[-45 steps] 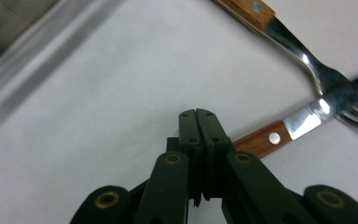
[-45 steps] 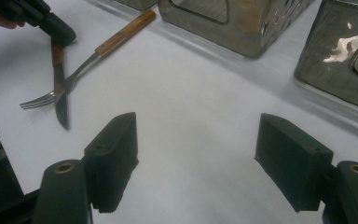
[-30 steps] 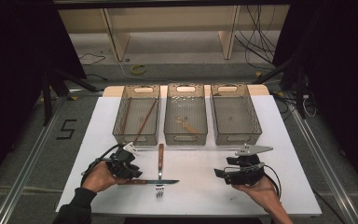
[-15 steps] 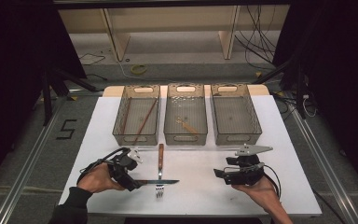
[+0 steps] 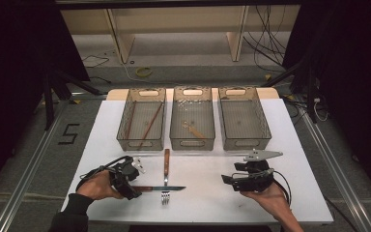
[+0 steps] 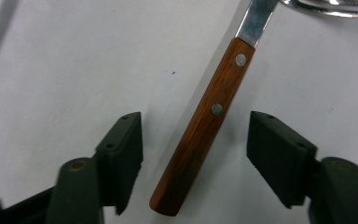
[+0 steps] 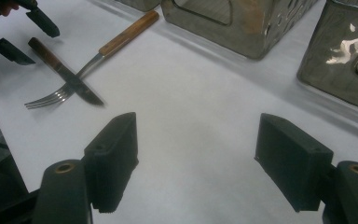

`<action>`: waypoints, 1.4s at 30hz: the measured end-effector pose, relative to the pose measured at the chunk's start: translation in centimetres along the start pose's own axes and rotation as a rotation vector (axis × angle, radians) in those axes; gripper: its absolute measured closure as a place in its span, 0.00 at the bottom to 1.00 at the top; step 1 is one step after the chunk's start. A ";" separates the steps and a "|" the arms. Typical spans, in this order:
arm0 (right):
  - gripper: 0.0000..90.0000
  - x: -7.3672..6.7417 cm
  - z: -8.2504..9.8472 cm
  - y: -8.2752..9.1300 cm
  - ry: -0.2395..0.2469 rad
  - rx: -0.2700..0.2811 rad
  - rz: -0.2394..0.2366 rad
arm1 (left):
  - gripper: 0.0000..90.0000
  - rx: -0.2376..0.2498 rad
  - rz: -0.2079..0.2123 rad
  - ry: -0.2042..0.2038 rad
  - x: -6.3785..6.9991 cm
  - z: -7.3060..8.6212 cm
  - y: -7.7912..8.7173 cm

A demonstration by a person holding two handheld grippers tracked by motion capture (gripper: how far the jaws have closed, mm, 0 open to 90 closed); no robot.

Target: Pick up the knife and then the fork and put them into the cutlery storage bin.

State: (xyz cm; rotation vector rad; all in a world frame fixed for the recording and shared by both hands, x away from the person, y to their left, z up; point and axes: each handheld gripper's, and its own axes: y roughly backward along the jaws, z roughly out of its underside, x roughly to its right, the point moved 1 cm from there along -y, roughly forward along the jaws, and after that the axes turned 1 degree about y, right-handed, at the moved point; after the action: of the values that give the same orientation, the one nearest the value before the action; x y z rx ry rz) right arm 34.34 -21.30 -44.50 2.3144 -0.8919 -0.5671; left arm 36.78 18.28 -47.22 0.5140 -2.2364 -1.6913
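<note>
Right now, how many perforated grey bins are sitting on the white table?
3, in a row at the table's far side: the left bin, the middle bin and the right bin.

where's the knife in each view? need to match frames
High view: knife lies low centre-left on the white table, handle at the left gripper, blade across the fork.
Left gripper view: wooden handle in the middle, between the open jaws, not pressed.
Right gripper view: top left, knife crossing the fork.
Shared landmark: the knife-fork crossing.
</note>
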 end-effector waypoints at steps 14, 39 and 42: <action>0.34 0.0 0.0 0.0 -0.001 -0.004 -0.002 | 0.70 -0.042 0.003 -0.060 0.5 -0.1 -0.2; 0.34 -0.1 -0.1 0.1 0.003 0.007 -0.005 | 0.84 0.022 0.013 -0.154 2.1 -1.8 0.6; 0.34 -0.4 -0.5 0.3 0.012 0.014 -0.011 | 0.84 0.041 0.020 -0.176 2.6 -2.5 1.0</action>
State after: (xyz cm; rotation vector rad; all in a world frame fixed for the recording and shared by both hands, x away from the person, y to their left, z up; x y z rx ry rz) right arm 34.20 -21.02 -43.91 2.3338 -0.8807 -0.5521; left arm 35.40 15.18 -45.58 0.3635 -2.3941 -1.7455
